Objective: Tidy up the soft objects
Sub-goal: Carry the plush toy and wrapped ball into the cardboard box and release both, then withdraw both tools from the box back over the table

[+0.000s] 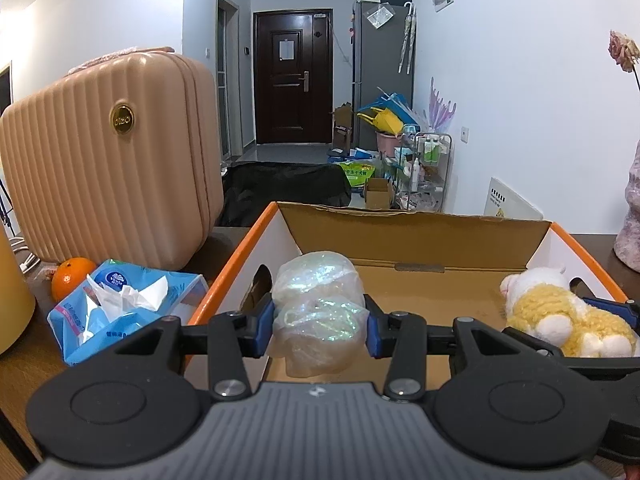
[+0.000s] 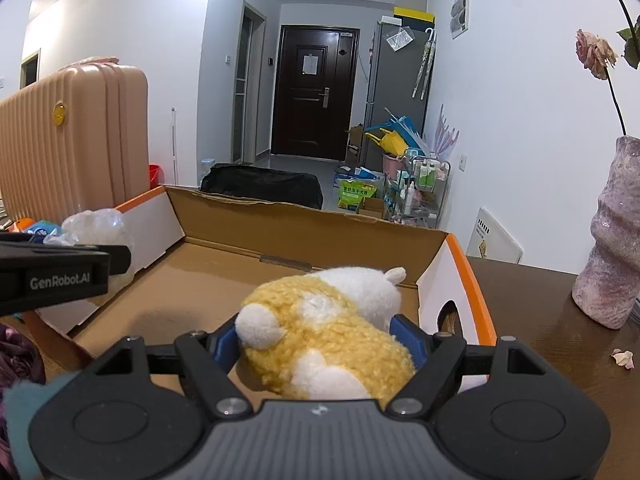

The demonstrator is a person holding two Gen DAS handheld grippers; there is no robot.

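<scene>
My left gripper [image 1: 320, 330] is shut on a crumpled clear plastic bag [image 1: 318, 308] and holds it over the left end of an open cardboard box with orange edges [image 1: 420, 236]. My right gripper [image 2: 320, 340] is shut on a yellow and white plush toy [image 2: 324, 328] and holds it over the right end of the same box [image 2: 304, 220]. The plush toy also shows in the left wrist view [image 1: 560, 316], and the plastic bag shows at the left of the right wrist view [image 2: 98, 226].
A pink ribbed suitcase [image 1: 108, 176] stands to the left of the box. A blue tissue pack [image 1: 124, 308] and an orange [image 1: 70, 282] lie beside it. A pink vase with a dried rose [image 2: 612, 248] stands on the brown table [image 2: 540, 320] to the right.
</scene>
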